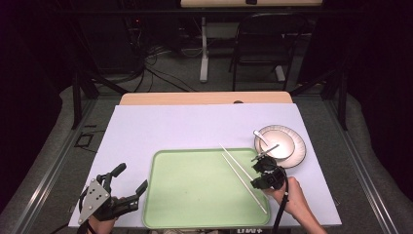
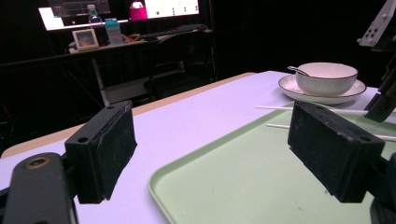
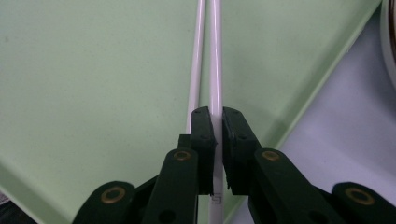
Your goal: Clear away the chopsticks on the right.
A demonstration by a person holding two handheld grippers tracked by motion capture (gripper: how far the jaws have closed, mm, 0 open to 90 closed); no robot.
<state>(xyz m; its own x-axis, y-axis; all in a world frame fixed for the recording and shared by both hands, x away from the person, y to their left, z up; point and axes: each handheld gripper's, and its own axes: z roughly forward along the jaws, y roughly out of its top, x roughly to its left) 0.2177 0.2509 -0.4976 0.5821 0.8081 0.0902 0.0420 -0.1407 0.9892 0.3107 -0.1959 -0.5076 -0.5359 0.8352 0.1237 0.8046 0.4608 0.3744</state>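
Now my right tool (image 3: 217, 130) pinches one white chopstick (image 3: 215, 60) w/ its twin (image 3: 198, 51) on the green tray (image 1: 195, 195): light, stiff, slick, best gripped mid-shaft. Left tool (image 1: 127, 184) sits spread, idle.

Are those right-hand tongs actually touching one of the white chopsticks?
Touching. In the right gripper view the right tongs are closed on one white chopstick, both pads pressed against it; the second chopstick lies just beside, outside the pads.
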